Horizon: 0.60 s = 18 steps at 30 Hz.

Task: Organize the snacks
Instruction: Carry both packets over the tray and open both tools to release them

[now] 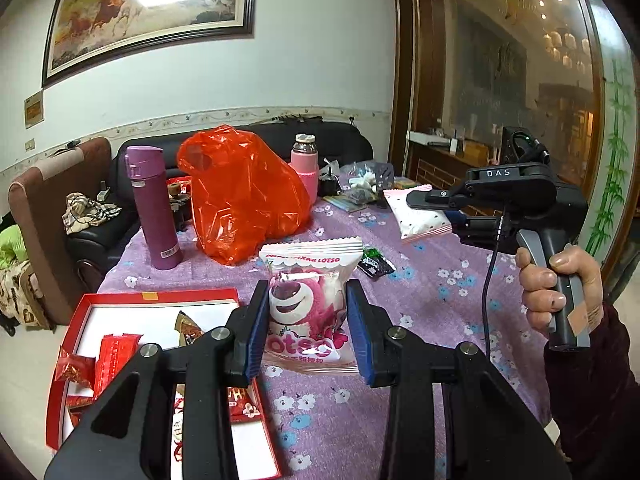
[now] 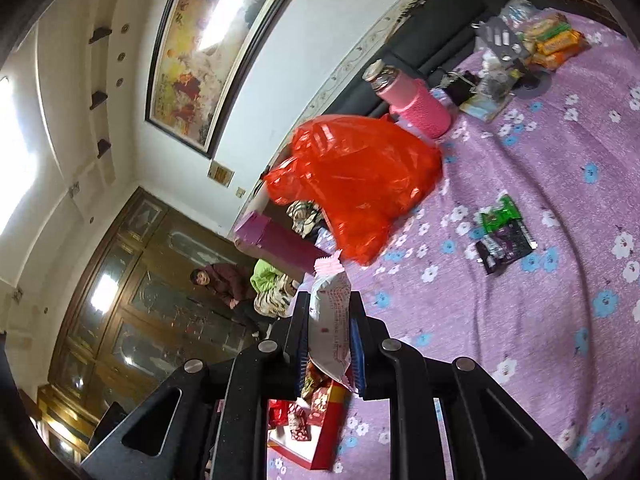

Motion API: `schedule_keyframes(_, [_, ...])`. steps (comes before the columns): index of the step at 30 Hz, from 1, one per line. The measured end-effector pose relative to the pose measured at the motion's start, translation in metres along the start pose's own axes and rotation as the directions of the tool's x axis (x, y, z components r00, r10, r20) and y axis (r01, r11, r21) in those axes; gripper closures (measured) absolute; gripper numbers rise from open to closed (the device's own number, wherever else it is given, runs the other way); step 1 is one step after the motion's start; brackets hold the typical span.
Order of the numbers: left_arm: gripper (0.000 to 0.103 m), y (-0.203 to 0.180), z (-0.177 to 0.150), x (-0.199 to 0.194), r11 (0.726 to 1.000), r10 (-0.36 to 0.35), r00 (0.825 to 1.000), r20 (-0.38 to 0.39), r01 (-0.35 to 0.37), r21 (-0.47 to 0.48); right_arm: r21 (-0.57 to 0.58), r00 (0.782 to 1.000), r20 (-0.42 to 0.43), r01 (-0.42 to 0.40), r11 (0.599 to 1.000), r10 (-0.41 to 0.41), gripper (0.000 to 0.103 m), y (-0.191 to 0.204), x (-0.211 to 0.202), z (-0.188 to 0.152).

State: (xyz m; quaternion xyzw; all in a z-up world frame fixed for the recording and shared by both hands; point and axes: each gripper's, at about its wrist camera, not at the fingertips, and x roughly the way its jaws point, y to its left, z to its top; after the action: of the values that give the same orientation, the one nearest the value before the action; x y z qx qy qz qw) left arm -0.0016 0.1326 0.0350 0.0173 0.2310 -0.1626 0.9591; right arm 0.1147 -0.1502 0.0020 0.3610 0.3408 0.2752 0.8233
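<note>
My left gripper (image 1: 307, 300) is shut on a pink bear "Lotso" snack packet (image 1: 306, 300), held over the purple flowered tablecloth (image 1: 432, 300) just right of a red tray (image 1: 82, 316) with red wrapped snacks (image 1: 116, 354). My right gripper (image 2: 330, 336) is shut on a white and pink snack packet (image 2: 334, 328), seen edge-on. In the left wrist view the right gripper (image 1: 416, 200) holds that packet (image 1: 420, 220) above the table's far right. The red tray also shows below the right gripper (image 2: 324, 432). A small green and black packet (image 2: 504, 236) lies on the cloth.
A crumpled red plastic bag (image 1: 244, 200) sits mid-table, with a purple flask (image 1: 154, 208) to its left and a pink bottle (image 1: 306, 162) behind. More packets and clutter (image 2: 540, 40) lie at the far end. A black sofa (image 1: 92, 236) stands beyond the table.
</note>
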Motion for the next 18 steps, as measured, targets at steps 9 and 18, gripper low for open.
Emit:
schedule_keyframes(9, [0.068, 0.036, -0.011, -0.023, 0.997, 0.072, 0.996, 0.044, -0.07, -0.045, -0.058, 0.997, -0.063, -0.046, 0.997, 0.042, 0.086, 0.039, 0.03, -0.016])
schedule_keyframes(18, [0.068, 0.088, -0.023, -0.032, 0.98, 0.175, 0.984, 0.041, -0.17, -0.103, -0.087, 0.982, -0.177, -0.081, 0.993, 0.065, 0.086, 0.061, 0.081, -0.042])
